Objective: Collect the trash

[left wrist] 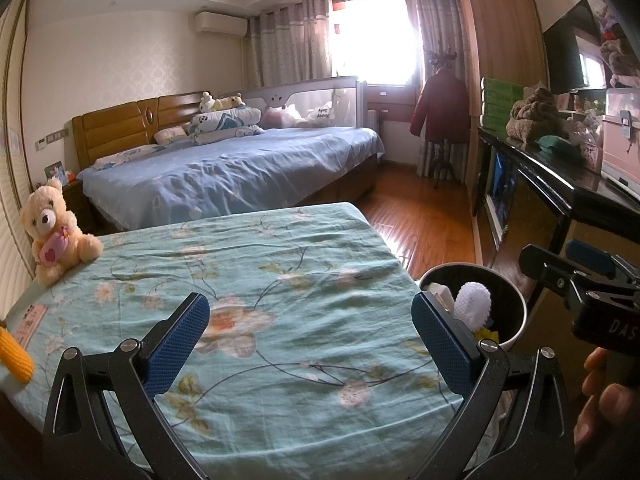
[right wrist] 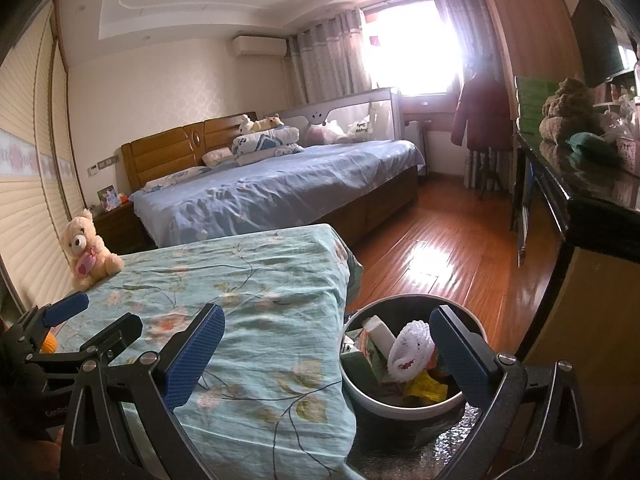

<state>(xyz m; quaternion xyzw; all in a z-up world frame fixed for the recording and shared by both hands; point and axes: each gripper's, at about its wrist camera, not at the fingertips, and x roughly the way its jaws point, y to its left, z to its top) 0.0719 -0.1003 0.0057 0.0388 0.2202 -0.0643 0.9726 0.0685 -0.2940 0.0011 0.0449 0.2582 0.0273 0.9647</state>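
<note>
Seemingly done: round white-rimmed trash bin full, both grippers (left, right) spread, empty; next, scan for leftovers.

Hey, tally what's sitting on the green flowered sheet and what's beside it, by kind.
Teddy bear: 1
Yellow corn-like toy, at the sheet's edge: 1
Trash bin, beside the sheet, holding litter: 1
Open claws: 2, left claw and right claw
Total: 5

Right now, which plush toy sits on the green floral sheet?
The cream teddy bear holding a pink heart; the other plush toys lie on the far blue bed.
</note>
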